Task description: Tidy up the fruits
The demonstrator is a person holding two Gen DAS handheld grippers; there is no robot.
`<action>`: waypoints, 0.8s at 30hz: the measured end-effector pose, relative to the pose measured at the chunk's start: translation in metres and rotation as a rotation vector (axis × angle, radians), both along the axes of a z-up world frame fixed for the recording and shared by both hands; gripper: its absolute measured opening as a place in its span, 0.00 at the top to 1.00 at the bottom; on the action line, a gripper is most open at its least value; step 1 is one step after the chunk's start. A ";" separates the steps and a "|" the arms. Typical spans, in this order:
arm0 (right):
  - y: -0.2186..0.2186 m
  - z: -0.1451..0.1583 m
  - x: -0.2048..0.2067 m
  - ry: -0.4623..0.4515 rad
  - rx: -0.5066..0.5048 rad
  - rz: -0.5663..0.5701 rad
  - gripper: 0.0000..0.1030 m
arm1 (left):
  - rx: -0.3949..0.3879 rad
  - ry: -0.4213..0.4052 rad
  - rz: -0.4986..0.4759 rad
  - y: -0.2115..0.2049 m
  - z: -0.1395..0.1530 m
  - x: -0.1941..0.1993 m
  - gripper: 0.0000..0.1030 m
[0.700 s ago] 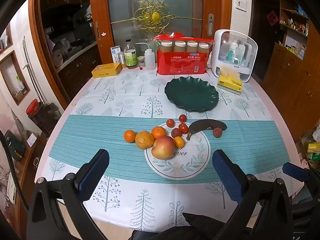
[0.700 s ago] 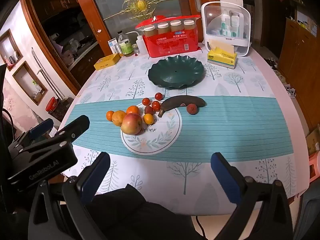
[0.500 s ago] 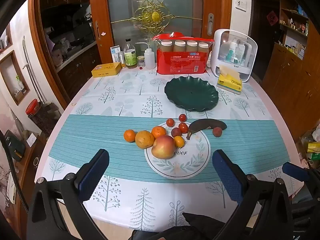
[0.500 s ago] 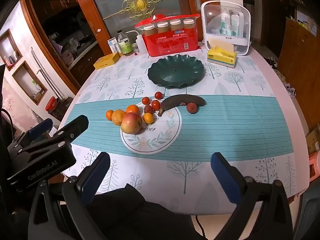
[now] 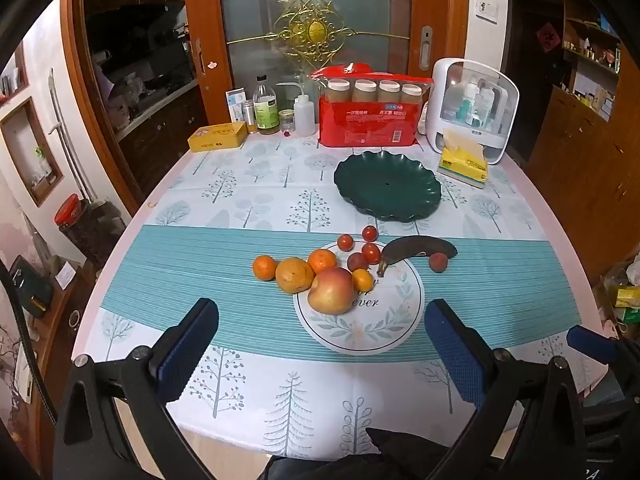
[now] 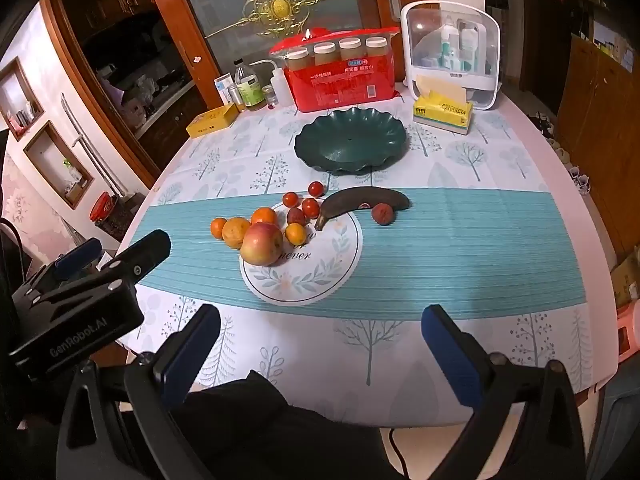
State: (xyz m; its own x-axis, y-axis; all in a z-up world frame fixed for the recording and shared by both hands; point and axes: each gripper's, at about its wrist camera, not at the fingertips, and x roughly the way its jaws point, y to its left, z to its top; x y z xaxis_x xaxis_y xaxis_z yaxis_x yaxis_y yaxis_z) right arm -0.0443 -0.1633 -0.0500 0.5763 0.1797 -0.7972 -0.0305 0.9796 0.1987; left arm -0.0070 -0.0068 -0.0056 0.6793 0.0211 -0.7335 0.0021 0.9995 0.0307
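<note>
The tablecloth [image 5: 256,184] is showing pale tree prints on white, crossed by a teal striped band [image 5: 192,256]. A dark green scalloped dish [image 5: 387,186] is sitting beyond a white mat [image 5: 384,320] with a leaf wreath. The apple [image 5: 331,290] is glowing red and yellow, the banana [image 5: 420,249] looking nearly black, the tomatoes [image 5: 369,233] shining red.

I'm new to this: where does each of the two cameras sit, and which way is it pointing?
Left wrist view: on the left tool, looking down along its open blue fingers at the apple and green plate; dark clothing below.
Right wrist view: on the right tool, farther right, same downward tilt; the left tool shows beside it.
Both share the table, banana and red package.
</note>
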 end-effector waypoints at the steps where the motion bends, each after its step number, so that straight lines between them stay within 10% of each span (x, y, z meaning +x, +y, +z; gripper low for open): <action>1: -0.001 -0.001 -0.001 -0.004 -0.001 0.001 0.02 | 0.003 -0.001 0.002 -0.001 0.000 -0.001 0.01; 24: -0.014 0.013 -0.007 -0.074 0.016 -0.072 0.02 | -0.017 0.022 0.017 0.014 0.003 -0.004 0.01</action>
State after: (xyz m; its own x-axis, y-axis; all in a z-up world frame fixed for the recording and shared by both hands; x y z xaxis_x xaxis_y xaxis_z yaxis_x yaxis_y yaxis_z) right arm -0.0509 -0.1774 -0.0373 0.6451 0.1485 -0.7495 0.0244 0.9764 0.2145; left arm -0.0105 0.0072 -0.0031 0.6626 0.0202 -0.7487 -0.0143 0.9998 0.0143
